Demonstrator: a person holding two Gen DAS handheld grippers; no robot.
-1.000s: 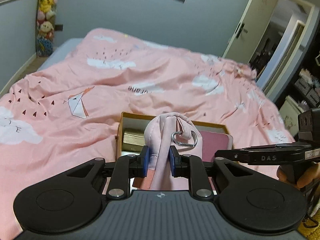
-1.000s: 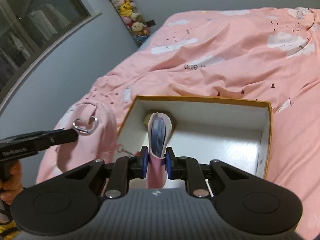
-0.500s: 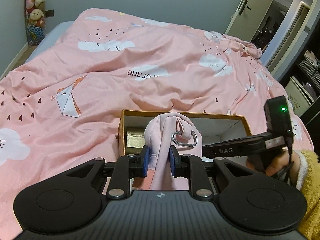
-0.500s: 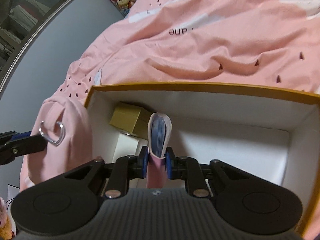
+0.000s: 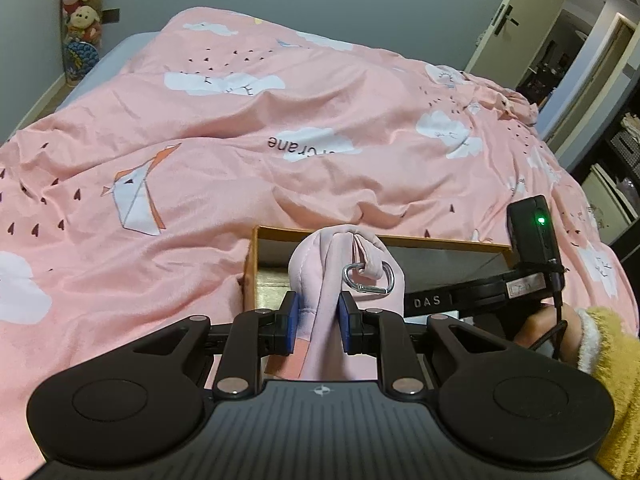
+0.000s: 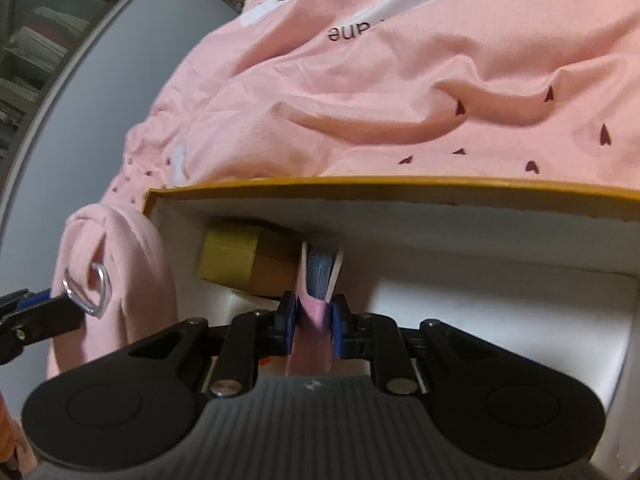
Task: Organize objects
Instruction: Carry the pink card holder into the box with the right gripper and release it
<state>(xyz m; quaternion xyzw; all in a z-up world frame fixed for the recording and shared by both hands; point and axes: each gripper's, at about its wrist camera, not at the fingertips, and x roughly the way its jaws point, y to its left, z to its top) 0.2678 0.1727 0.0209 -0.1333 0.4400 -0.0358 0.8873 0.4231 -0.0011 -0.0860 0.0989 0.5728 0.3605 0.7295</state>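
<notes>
Pink fabric fills both grips: the left gripper (image 5: pixel 317 316) is clamped on a soft pouch (image 5: pixel 320 276) with a metal clip (image 5: pixel 368 278), held over the box's (image 6: pixel 400 186) left edge on the bed (image 5: pixel 240 140), while the right gripper (image 6: pixel 314 322), its jaws just easing apart yet pads seemingly touching, has a pink booklet (image 6: pixel 318 276) low inside the box beside a gold carton (image 6: pixel 230 258) in the far-left corner. Packing the box looks to be the step in hand. Next, I judge, the booklet needs releasing, then the pouch a free spot inside.
</notes>
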